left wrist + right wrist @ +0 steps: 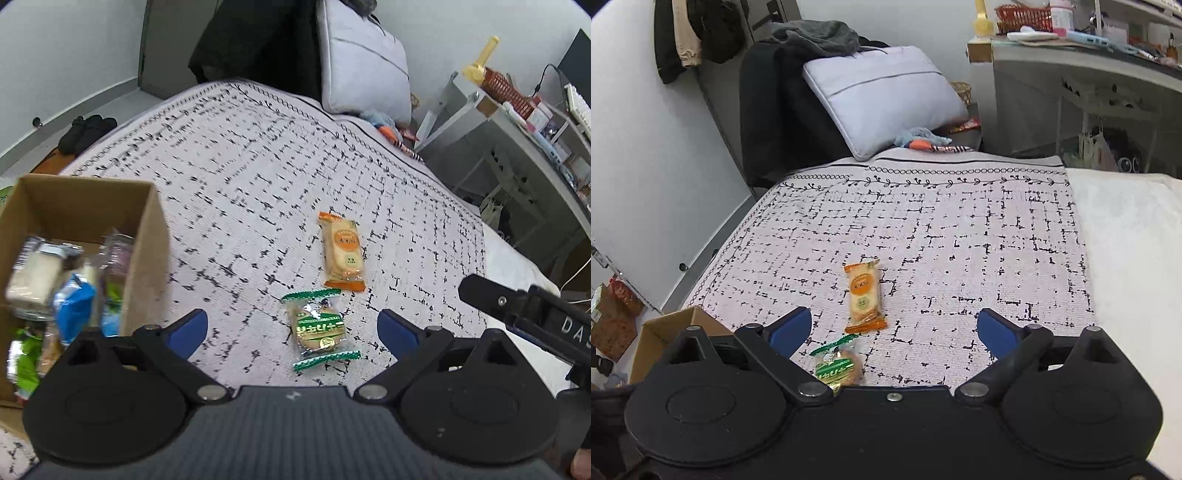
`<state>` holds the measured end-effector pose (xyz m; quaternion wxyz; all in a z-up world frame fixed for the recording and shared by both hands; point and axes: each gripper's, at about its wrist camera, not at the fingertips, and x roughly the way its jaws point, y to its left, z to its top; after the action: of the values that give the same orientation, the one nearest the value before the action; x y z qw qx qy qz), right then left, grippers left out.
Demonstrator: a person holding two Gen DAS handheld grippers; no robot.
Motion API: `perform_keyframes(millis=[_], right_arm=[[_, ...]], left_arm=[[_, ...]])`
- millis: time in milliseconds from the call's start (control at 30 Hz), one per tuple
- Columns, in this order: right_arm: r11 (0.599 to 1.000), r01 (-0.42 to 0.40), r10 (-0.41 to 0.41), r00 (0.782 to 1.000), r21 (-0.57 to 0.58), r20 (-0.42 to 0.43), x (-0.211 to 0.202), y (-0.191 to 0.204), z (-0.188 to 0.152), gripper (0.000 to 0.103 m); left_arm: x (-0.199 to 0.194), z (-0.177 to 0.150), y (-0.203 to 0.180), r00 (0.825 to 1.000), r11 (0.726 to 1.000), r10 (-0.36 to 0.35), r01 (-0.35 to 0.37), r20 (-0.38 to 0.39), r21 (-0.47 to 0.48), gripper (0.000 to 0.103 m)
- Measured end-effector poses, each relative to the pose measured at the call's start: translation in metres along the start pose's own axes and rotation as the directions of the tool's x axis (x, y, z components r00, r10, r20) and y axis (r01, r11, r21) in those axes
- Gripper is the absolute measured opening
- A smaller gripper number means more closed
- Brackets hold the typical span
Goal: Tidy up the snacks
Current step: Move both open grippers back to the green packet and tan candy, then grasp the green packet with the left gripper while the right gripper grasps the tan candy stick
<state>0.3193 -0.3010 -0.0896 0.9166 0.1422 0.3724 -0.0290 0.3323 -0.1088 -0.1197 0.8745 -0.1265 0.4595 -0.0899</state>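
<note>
Hovering over the patterned bedspread, both tools (left, right) gape wide, empty. Green-wrapped cracker packet lies just before the orange-wrapped one.

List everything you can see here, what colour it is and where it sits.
green snack pack: 1, green, on the mat, nearest the tools
orange snack pack: 1, orange, on the mat just beyond the green one
cardboard box: 1, brown, left of the mat, several snacks inside
patterned mat: 1, white and black, on the bed
cushion: 1, pale grey, far end
left tool: blue pads, open, empty
right tool: blue pads, open, empty
</note>
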Motion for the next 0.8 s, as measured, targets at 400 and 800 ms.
perform_keyframes(millis=[400,800], right_arm=[[0.998,-0.01,0.014,0.997,0.063,-0.071,0.047,-0.019,0.001,0.087],[0.995,-0.011,0.023,0.991,0.098,-0.128,0.094,-0.029,-0.001,0.08]], left_arm=[[0.063,0.001,-0.022,0.995,1.0,0.001,0.001,-0.097,0.022,0.078],[0.106,0.008,-0.02,0.98,0.996,0.085,-0.083,-0.183,0.015,0.047]])
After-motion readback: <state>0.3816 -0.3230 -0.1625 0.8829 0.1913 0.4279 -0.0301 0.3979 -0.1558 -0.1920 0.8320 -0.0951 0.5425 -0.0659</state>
